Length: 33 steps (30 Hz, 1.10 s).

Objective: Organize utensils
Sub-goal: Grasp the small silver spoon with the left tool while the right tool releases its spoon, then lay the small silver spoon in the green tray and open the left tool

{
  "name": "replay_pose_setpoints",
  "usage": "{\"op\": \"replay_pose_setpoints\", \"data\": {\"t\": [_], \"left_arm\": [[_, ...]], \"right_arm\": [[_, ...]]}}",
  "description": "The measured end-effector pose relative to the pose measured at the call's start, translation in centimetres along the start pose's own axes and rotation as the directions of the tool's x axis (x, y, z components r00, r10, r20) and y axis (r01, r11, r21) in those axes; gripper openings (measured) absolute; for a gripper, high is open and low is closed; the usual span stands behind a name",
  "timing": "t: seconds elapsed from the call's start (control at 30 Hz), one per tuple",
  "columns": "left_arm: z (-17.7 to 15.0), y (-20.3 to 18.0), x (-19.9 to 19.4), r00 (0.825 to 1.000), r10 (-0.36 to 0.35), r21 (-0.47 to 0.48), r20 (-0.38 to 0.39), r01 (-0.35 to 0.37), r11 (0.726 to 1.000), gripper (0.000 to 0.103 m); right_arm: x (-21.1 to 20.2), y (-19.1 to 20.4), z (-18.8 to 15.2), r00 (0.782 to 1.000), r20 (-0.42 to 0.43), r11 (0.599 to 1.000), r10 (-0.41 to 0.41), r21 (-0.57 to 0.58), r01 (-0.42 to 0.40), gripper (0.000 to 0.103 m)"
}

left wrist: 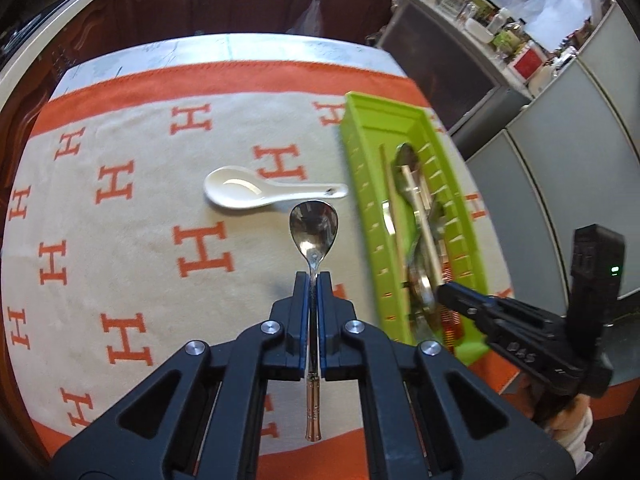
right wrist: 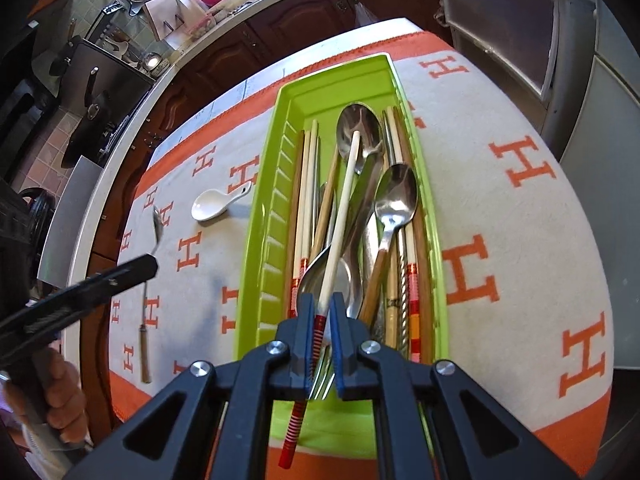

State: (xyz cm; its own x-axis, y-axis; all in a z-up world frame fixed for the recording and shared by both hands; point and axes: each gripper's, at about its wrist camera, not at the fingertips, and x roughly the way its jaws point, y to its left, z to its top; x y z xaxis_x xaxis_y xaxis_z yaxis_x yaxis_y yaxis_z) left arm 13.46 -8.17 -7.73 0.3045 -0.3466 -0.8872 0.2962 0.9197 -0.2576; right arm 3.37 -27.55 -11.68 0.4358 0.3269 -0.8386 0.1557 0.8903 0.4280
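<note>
Green tray (right wrist: 272, 216) holds spoons, chopsticks; right tongs (right wrist: 322, 312) pinch chopstick (right wrist: 340, 216); left tongs (left wrist: 314, 280) pinch spoon (left wrist: 313, 224).

Your tray and the loose spoon on the cloth

On the counter's cloth (left wrist: 120, 216), your tray (right wrist: 268, 240) sits to the right, holding chopsticks (right wrist: 306, 200) and spoons (right wrist: 394, 200) lengthwise; the ceramic spoon (left wrist: 256, 192) lies just left of it, handle toward the tray.

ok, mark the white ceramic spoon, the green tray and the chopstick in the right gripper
white ceramic spoon (left wrist: 236, 190): left wrist view, on its bowl.
green tray (right wrist: 266, 248): right wrist view, on its left wall.
chopstick (right wrist: 340, 216): right wrist view, on its pale shaft.
</note>
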Motion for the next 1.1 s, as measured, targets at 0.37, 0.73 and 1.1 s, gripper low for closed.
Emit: {"op": "replay_pose_setpoints", "data": {"t": [0.37,0.73,1.1], "left_arm": [[3.4,-7.2,1.1,0.995,-0.093,0.064,-0.023,0.094,0.994,0.002],[4.0,-9.2,4.8,0.996,-0.041,0.071,-0.075,0.046,0.996,0.002],[2.3,-6.6,2.9,0.998,0.035,0.076,-0.048,-0.031,0.997,0.002]], "right_arm": [[0.5,-1.4,2.4,0.996,0.039,0.997,-0.078,-0.004,0.078,0.007],[-2.0,-2.9,1.3,0.997,0.068,0.997,-0.033,0.070,0.029,0.007],[-2.4,-0.9,0.9,0.997,0.079,1.000,-0.027,0.006,0.026,0.007]]}}
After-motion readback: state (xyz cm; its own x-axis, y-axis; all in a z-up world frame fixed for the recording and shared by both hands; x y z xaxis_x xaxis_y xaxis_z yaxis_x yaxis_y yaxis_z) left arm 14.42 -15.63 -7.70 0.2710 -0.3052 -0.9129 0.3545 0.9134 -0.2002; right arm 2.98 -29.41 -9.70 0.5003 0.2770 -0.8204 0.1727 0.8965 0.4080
